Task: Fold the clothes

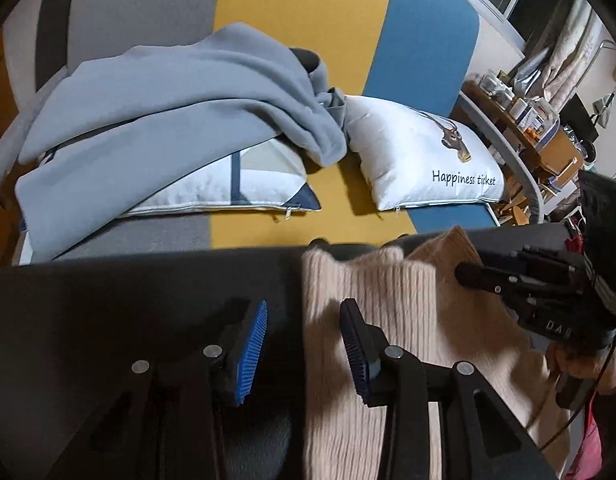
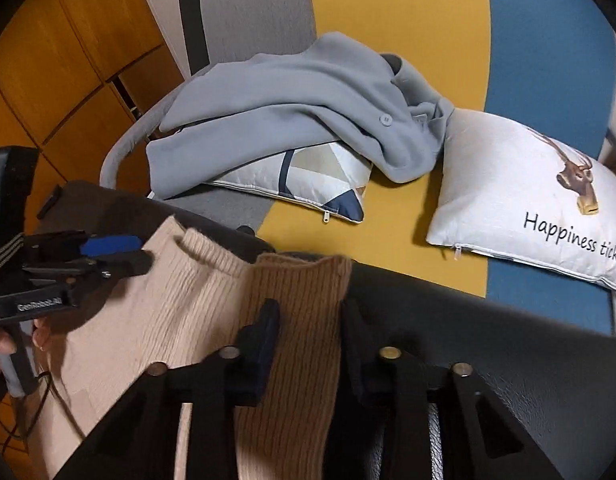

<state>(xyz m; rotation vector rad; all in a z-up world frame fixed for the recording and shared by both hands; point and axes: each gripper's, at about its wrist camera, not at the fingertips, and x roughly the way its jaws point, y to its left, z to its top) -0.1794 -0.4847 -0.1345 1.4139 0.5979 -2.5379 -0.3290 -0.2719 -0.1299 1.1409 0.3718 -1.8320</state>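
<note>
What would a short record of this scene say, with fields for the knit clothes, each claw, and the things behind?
work surface: black padded surface
clothes: pale pink ribbed knit beside tan ribbed knit, both on the black surface
left claw: open, the pink knit's edge between its fingers
right claw: seems shut on the tan knit
behind: grey soft garment draped over a geometric-patterned cushion; white cushion printed "Happiness ticket"
seat: grey, yellow and blue striped sofa
</note>
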